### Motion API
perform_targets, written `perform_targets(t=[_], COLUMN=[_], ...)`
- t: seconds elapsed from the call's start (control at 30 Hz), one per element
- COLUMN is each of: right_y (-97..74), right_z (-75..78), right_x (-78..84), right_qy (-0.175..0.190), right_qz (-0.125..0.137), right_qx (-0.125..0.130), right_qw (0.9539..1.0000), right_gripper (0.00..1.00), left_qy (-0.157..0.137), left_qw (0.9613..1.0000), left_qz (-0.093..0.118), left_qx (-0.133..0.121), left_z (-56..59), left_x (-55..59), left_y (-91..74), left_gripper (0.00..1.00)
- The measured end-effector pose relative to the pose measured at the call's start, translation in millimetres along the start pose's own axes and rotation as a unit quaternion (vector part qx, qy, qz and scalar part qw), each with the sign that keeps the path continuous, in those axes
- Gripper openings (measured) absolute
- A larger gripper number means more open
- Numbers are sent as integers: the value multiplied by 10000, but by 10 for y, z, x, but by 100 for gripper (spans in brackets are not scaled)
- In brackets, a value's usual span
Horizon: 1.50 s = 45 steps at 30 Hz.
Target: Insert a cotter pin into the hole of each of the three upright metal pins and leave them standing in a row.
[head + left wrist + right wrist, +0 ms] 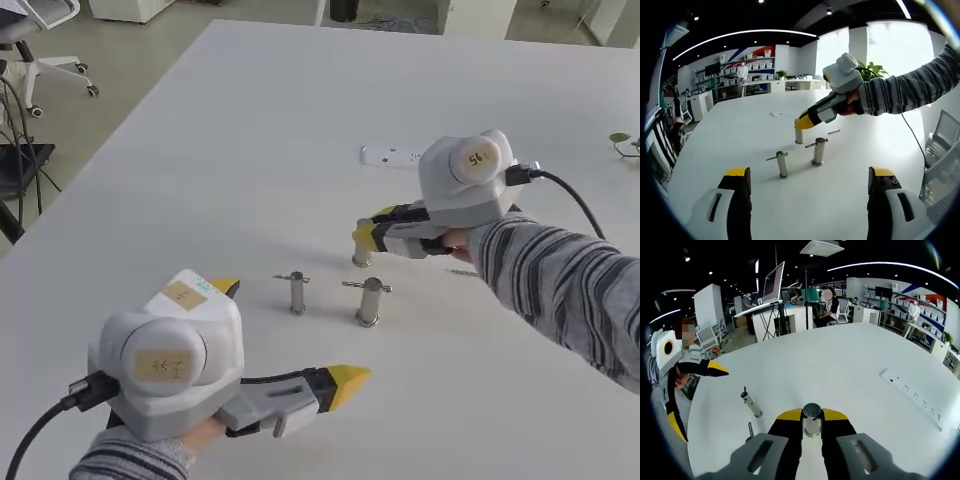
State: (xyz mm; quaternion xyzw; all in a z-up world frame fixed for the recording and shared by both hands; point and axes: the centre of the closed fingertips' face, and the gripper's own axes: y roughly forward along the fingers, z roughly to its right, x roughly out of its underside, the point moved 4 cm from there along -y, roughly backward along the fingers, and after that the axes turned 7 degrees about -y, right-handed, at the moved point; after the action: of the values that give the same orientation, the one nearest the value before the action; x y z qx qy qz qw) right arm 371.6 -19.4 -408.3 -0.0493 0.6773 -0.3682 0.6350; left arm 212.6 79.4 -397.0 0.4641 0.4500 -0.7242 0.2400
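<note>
While the left gripper hovers with jaws spread wide, the right gripper pinches the far metal pin, beside the near pin and middle pin, each crossed by a cotter pin.

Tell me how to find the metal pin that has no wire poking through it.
On the white table, look for the striped sleeve holding the right gripper. The metal pin stands between its yellow jaw tips. Its two neighbours each have a cotter pin poking sideways through the top, but this one's top is bare.
</note>
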Motion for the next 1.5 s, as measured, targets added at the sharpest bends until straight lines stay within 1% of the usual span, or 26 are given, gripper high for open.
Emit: perform_targets(t=[0.07,0.13,0.2,0.37,0.43,0.57,0.6,0.73,0.77,0.87,0.97,1.07,1.17,1.33,1.5], right_y=[-67,-171,-245,-394,-448,-578,-590,-700,-726,-787,-813,-819,-811,-779,-736], right_z=[8,12,8,-35,32,-56,-61,-118,-104,-190,-277,-389,-463,-530,-665], right_x=[38,94,139,252,319,374,379,412,432,450,460,470,485,509,543], right_qy=[26,118,200,256,318,357,361,404,393,316,342,288,239,244,-86], right_qz=[-22,-34,-41,-104,-130,-156,-156,-142,-144,-161,-155,-171,-197,-192,-310], right_qx=[58,156,207,293,340,420,429,464,472,457,405,344,258,185,12], right_qw=[10000,9998,9996,9992,9988,9984,9983,9980,9980,9983,9985,9988,9992,9993,9995], right_gripper=[8,8,8,8,8,8,8,8,8,8,8,8,8,8,8], left_qy=[2,13,17,-17,-20,-48,-92,-111,-107,-89,-52,-73,-55,-40,-26], left_qw=[10000,10000,10000,10000,10000,9999,9999,9999,9999,9999,9999,9999,9999,9999,9999], left_qz=[6,24,24,41,75,82,54,82,74,78,108,91,106,116,107], left_qx=[10,27,50,40,45,45,49,41,40,42,36,29,29,27,16], left_z=[11,29,41,67,80,83,80,86,87,100,106,115,122,120,116], left_x=[-8,-21,-20,-29,-38,-30,-18,-11,-7,-3,-7,-6,-14,-22,-21], left_y=[-11,-24,-24,-44,-56,-78,-85,-119,-124,-147,-161,-177,-188,-192,-193], left_gripper=[97,97,97,97,97,97,97,97,97,96,96,96,96,96,96])
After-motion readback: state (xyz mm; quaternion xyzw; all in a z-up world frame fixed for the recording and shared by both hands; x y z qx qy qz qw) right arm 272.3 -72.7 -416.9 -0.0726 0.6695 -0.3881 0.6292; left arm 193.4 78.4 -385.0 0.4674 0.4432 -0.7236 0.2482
